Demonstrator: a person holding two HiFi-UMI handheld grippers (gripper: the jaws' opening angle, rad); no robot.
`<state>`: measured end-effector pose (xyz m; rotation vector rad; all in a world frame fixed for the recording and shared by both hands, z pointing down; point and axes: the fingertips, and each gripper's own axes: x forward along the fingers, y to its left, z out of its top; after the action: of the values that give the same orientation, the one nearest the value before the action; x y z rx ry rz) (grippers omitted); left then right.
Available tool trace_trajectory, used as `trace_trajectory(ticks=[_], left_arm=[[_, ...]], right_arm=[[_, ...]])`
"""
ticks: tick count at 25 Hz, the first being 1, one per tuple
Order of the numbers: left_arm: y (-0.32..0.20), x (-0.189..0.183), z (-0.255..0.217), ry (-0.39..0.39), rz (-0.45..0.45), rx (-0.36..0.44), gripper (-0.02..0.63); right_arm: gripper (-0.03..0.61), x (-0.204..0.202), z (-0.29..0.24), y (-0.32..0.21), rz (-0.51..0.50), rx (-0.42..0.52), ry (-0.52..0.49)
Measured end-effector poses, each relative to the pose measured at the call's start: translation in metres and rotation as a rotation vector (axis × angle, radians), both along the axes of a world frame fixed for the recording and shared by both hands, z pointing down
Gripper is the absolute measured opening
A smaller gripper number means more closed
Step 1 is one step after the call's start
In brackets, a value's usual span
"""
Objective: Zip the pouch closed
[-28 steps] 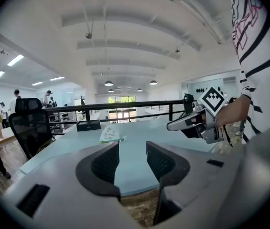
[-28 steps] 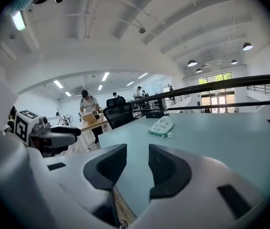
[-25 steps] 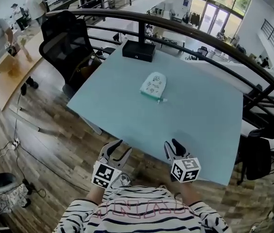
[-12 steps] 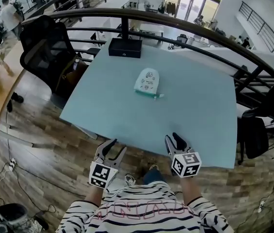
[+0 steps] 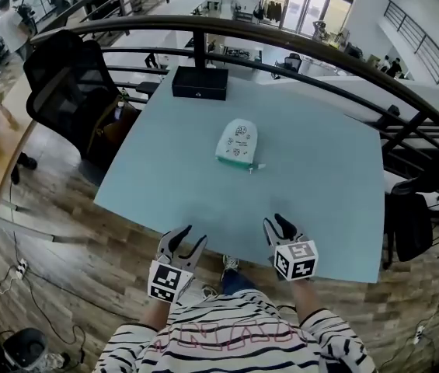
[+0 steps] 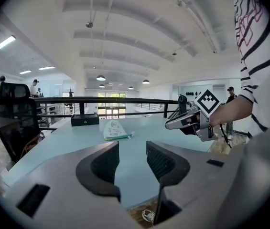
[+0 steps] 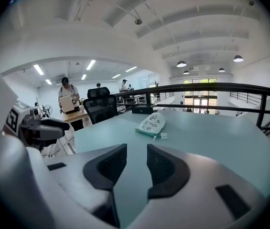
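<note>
Pouch: the white printed pouch (image 5: 236, 143) is lying flat near the middle of the desk (image 5: 320, 185), its green zipper edge and small white pull facing the near side.
Left hand-held gripper: the left hand-held gripper (image 5: 190, 235) is hovering at the desk's near edge, jaws standing apart with only bare desk showing between them.
Right hand-held gripper: the right hand-held gripper (image 5: 278, 225) is hanging just inside the same edge, jaws likewise parted and gripping nothing.
Open room: a wide stretch of bare desk is lying between both grippers and the pouch, which is well apart from them.
Far edge: a black box (image 5: 200, 83) is sitting at the back edge, with the curved railing (image 5: 281, 37) running just behind it.
Left side: an office chair (image 5: 67, 84) is standing off the desk's left edge.
Left gripper view only: it is showing the right gripper side-on, plus a shoe (image 6: 147, 215) below the desk edge.
Right gripper view only: it is catching people (image 7: 68, 96) standing at a wooden bench beyond the chair.
</note>
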<state>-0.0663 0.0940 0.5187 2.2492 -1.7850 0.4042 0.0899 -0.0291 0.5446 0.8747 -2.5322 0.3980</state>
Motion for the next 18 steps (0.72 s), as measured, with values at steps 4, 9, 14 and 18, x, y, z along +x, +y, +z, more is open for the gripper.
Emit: trace_trajectory(ticks=[4,9,14,18], left_arm=[[-0.032,-0.003,0.007,0.001,0.007,-0.021,0.156],[-0.076,-0.002,0.007,-0.009,0.032,-0.028,0.156],[-0.116,-0.006,0.012,-0.029,0.029,-0.035,0.156],[-0.145,-0.007,0.015,-0.046,0.030,-0.057,0.156]], right_arm=[[0.137,-0.017,0.009,-0.031,-0.032,-0.010,0.011],[0.137,-0.031,0.020,-0.072,-0.074,-0.017,0.041],[0.137,-0.042,0.034,-0.119,-0.145,0.015,0.104],[0.137,-0.049,0.048,-0.158,-0.200,0.076,0.175]])
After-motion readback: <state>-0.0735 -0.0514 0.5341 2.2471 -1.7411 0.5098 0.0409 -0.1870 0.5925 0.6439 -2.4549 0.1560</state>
